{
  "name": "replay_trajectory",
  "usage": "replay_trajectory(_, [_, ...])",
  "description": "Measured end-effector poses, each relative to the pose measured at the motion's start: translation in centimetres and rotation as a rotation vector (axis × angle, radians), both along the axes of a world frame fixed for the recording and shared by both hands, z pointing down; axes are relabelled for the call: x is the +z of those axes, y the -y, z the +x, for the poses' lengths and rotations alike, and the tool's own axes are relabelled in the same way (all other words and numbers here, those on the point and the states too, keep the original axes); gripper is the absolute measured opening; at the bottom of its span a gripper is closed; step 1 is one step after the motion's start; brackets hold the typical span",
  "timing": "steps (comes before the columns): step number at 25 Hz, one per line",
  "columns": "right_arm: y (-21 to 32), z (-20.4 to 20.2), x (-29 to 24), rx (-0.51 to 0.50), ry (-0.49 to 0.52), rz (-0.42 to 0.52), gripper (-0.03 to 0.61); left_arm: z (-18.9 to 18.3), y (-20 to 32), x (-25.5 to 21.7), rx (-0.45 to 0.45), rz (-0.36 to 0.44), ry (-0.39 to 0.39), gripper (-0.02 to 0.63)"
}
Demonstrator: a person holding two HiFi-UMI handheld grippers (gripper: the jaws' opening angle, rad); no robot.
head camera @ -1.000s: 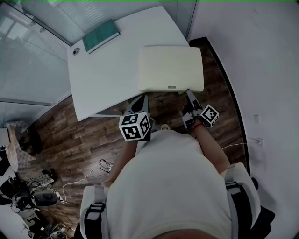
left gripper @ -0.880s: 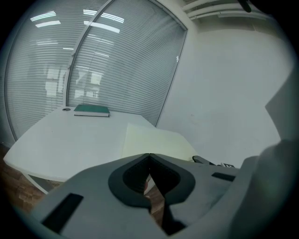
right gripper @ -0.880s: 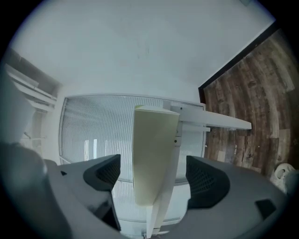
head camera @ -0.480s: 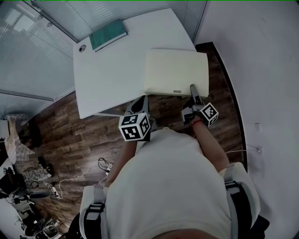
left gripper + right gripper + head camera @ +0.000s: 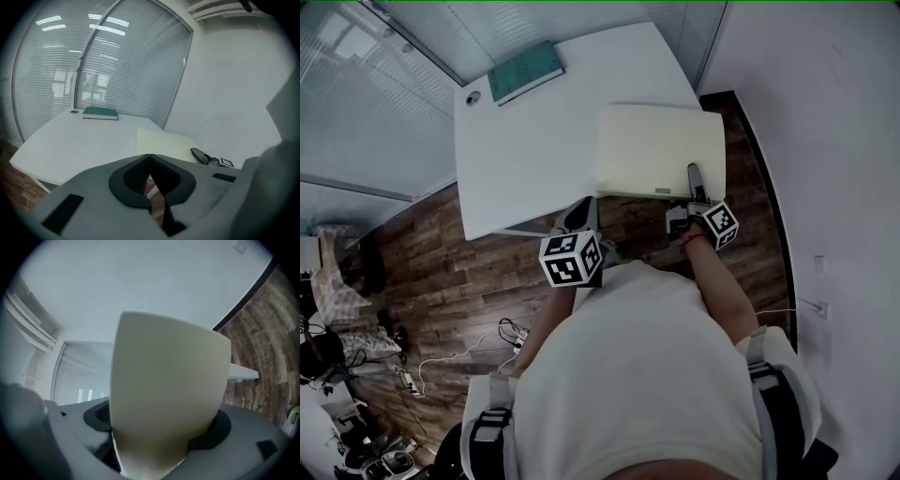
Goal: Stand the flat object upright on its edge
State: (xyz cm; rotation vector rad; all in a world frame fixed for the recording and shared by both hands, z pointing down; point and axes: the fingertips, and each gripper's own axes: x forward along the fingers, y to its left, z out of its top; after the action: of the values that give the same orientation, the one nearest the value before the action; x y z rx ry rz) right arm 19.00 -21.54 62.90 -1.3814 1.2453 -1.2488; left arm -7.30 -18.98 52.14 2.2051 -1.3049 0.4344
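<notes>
A thick, cream-coloured flat pad (image 5: 661,150) lies flat on the right near corner of the white table (image 5: 525,159), its near edge hanging over the rim. My right gripper (image 5: 695,174) straddles that near edge, with one finger (image 5: 697,180) lying on top of the pad. Its jaws have just been opening and stand wide, and the pad (image 5: 168,380) fills the gap between them. My left gripper (image 5: 578,212) is shut and empty, hovering just off the table's near edge, left of the pad (image 5: 164,139).
A green book (image 5: 525,72) lies at the table's far left corner beside a small round grommet (image 5: 472,97). A glass partition with blinds stands behind the table and a white wall runs along the right. Cables and clutter lie on the wooden floor (image 5: 422,272) at the left.
My right gripper has moved forward, from just short of the pad's near edge to over it, its upper finger now on the pad's top. The left gripper has barely shifted.
</notes>
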Motion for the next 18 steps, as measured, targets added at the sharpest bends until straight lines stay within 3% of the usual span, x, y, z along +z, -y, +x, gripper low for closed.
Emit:
replay_trajectory(10, [1.2,1.0,0.3,0.006,-0.024,-0.024,0.423,-0.3,0.7,-0.3,-0.004,0.006,-0.001,0.02])
replay_trajectory(12, [1.1,1.0,0.4,-0.006,-0.013,-0.019,0.358,-0.2,0.6,-0.2,-0.004,0.006,-0.001,0.02])
replay_trajectory(18, [0.9,1.0,0.0,-0.014,0.008,0.007,0.308,-0.3,0.4,-0.2,-0.003,0.007,-0.002,0.02])
